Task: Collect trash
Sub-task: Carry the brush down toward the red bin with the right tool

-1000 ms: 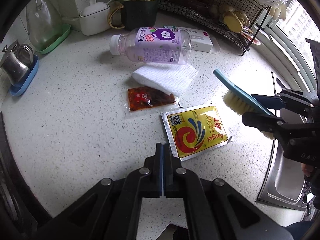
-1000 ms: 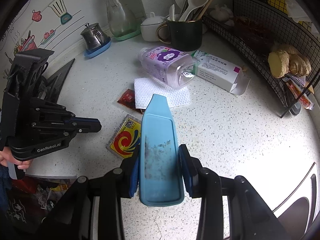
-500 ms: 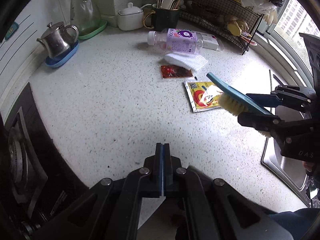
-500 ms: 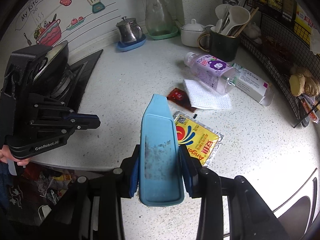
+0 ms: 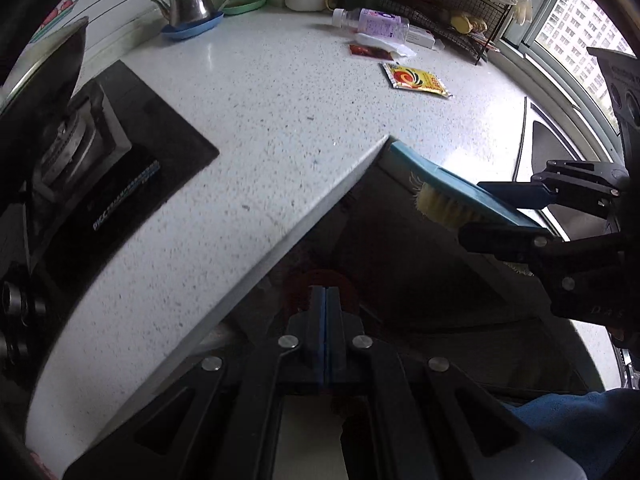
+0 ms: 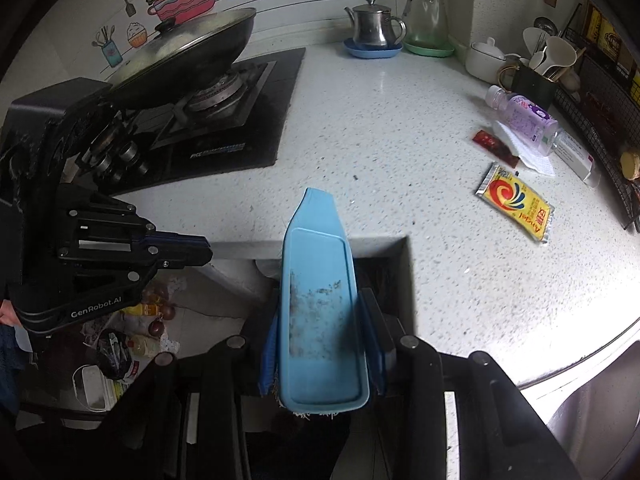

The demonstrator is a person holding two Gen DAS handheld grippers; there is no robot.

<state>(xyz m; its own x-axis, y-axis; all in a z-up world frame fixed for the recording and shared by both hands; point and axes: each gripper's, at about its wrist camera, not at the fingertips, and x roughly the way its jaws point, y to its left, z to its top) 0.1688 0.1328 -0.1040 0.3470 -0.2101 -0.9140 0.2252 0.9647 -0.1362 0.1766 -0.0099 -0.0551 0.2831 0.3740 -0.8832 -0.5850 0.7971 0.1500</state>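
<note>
Right wrist view shows the right gripper (image 6: pixel 320 344) clamping a blue brush (image 6: pixel 318 300), its back facing up. Only the left wrist view shows the yellow bristles (image 5: pixel 444 208), beside the closed, empty left gripper (image 5: pixel 325 320); a yellow packet (image 5: pixel 418 80) lies on the table (image 5: pixel 280 100) far ahead.

Speckled stone counter (image 6: pixel 400 128), shiny steel teapot (image 6: pixel 374 24)

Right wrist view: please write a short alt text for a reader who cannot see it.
The right gripper clamps a blue brush over the countertop edge. The closed left gripper is at left; a yellow packet, red sachet and bottle lie far right.
</note>
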